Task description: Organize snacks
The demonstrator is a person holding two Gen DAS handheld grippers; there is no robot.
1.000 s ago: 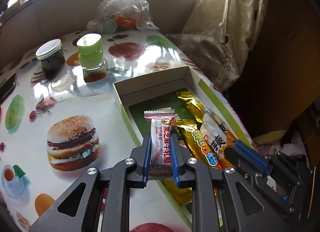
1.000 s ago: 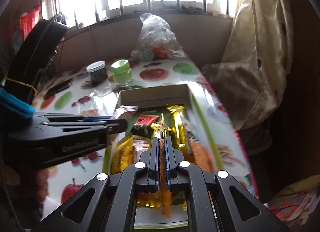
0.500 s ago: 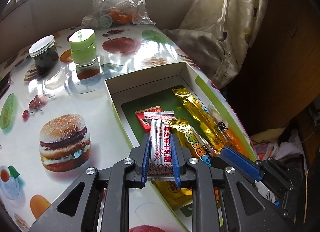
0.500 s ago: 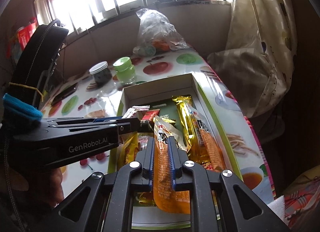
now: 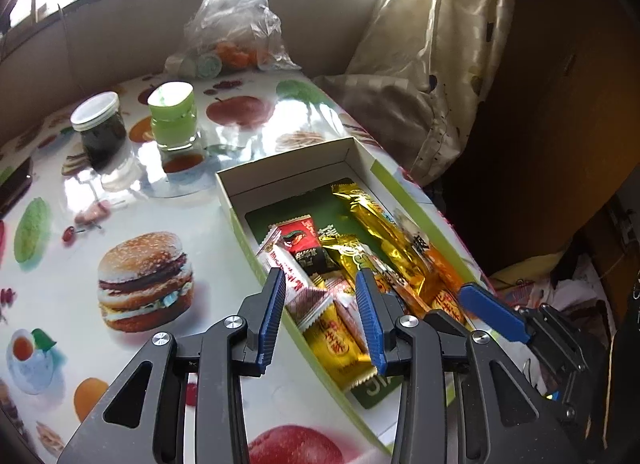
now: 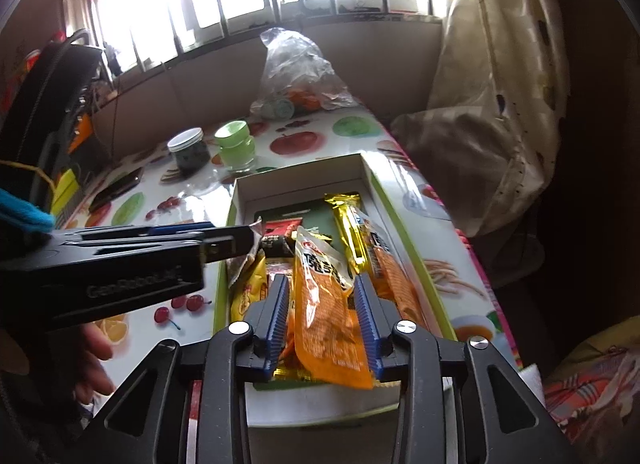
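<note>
An open white and green box (image 5: 288, 164) (image 6: 304, 172) on the table holds several snack packets. My left gripper (image 5: 320, 280) is open above the box's left wall; a white and red sesame candy packet (image 5: 296, 284) lies loose in the box below it, beside a red packet (image 5: 300, 230) and gold packets (image 5: 384, 232). My right gripper (image 6: 320, 284) is open over the box's near end. An orange snack packet (image 6: 328, 312) lies between its fingers on top of the other snacks. The left gripper (image 6: 240, 238) shows from the side in the right wrist view.
A dark jar with a white lid (image 5: 98, 128) and a green-lidded jar (image 5: 174, 120) stand behind the box. A clear plastic bag (image 5: 232, 28) sits at the far edge. A curtain (image 5: 440, 44) hangs to the right. A dark phone (image 6: 116, 188) lies at left.
Both grippers opened. The sesame candy packet dropped from my left gripper into the box, and the orange packet left my right gripper's hold and lies flat in the box.
</note>
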